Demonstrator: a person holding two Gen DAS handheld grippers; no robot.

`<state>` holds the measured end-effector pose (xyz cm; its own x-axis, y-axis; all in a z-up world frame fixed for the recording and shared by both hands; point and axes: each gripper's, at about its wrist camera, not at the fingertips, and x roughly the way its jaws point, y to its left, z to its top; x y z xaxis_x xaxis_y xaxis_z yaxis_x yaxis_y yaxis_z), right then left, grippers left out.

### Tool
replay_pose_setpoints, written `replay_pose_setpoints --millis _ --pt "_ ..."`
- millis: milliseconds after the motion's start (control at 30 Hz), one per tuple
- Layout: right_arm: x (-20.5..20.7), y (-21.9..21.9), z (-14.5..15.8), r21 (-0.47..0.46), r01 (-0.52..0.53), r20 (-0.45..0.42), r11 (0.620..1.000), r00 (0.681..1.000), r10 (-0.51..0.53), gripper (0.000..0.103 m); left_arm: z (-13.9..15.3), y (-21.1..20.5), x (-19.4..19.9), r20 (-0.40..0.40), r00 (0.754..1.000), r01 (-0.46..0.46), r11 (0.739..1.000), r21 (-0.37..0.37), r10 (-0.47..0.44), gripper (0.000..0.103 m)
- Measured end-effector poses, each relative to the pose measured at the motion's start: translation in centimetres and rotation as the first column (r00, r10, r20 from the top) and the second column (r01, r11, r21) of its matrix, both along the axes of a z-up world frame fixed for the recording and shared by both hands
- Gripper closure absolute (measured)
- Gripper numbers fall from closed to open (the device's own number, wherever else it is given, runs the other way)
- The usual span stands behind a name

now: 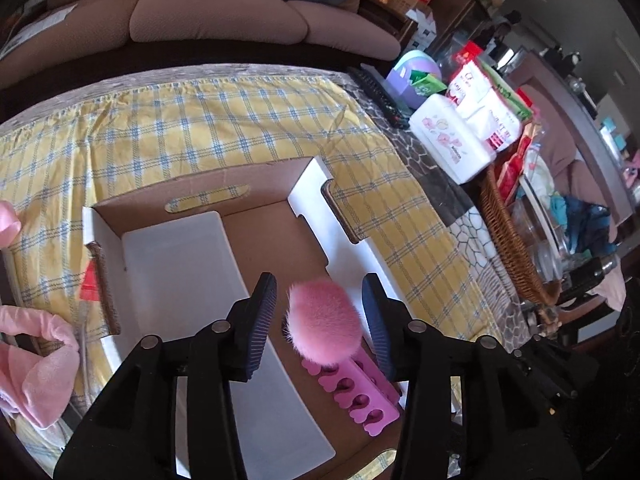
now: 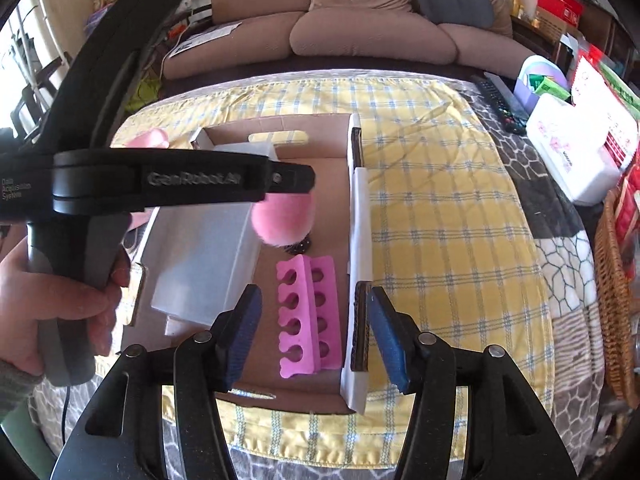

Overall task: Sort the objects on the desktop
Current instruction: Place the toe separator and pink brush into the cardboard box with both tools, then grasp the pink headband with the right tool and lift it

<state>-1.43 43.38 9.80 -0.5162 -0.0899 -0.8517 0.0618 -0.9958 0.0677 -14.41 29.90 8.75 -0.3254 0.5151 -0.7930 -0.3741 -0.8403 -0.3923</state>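
- Left gripper jaws spread, pink brush between them; pads don't seem to press it, contact unclear.
- Brush head sits just past the pink toe separators on the cardboard box floor.
- White tray left of the left gripper, inside the box.
- Right gripper jaws spread, empty, above the box's near end, straddling its right wall.
- Hand holds the left gripper's handle.
- Yellow checked cloth under the box.

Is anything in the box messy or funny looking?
A little. The fluffy pink brush lies loose on the cardboard box floor beside the clear bin, not in it. The pink toe separators lie there too. Nothing looks spilled or broken.
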Motion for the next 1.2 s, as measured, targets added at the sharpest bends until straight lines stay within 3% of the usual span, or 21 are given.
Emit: replay_pose_setpoints --millis 100,200,400,500,533,600,667,867,1100,1200 --pt "0.4 0.0 0.8 -0.001 0.011 -0.01 1.0 1.0 -0.011 0.046 2.1 -2.2 0.7 -0.032 0.999 -0.011 1.0 0.018 0.011 0.056" --pt "1.1 -0.4 1.9 -0.021 0.012 -0.022 1.0 1.0 -0.012 0.046 4.4 -5.4 2.6 -0.085 0.996 -0.007 1.0 0.027 0.009 0.044" --pt "2.1 -3.3 4.2 -0.052 -0.024 -0.041 0.998 0.999 0.022 0.043 6.3 -14.2 7.2 -0.158 0.987 -0.037 0.998 -0.05 0.029 0.026" --pt "2.3 -6.0 5.1 -0.066 -0.063 -0.045 0.996 0.997 0.06 0.036 5.7 -19.0 9.3 -0.155 0.988 -0.042 0.994 -0.102 0.026 0.005" --pt "2.3 -7.1 5.3 -0.074 -0.082 -0.046 0.994 0.996 0.079 0.029 5.4 -20.7 10.1 -0.166 0.986 -0.057 0.989 -0.134 0.034 0.004" --pt "2.3 -9.2 5.6 -0.084 -0.112 -0.051 0.99 0.993 0.108 0.019 4.6 -23.7 11.1 -0.18 0.982 -0.093 0.977 -0.193 0.058 0.004" --pt "2.1 -11.7 5.6 -0.086 -0.146 -0.048 0.985 0.989 0.143 0.019 3.5 -26.3 11.7 -0.167 0.982 -0.128 0.967 -0.219 0.092 0.004" --pt "0.3 -18.2 4.2 -0.103 -0.209 -0.031 0.973 0.978 0.206 0.019 0.4 -32.0 12.2 -0.114 0.977 -0.2 0.964 -0.174 0.182 0.004" --pt "-3.4 -23.5 0.9 -0.118 -0.219 -0.001 0.969 0.975 0.22 0.019 -3.1 -32.2 10.6 -0.108 0.981 -0.178 0.962 -0.207 0.158 0.004" --pt "-5.4 -24.8 -0.7 -0.1 -0.205 0.013 0.974 0.978 0.207 0.02 -3.8 -31.8 8.9 -0.097 0.983 -0.169 0.971 -0.169 0.155 0.004"
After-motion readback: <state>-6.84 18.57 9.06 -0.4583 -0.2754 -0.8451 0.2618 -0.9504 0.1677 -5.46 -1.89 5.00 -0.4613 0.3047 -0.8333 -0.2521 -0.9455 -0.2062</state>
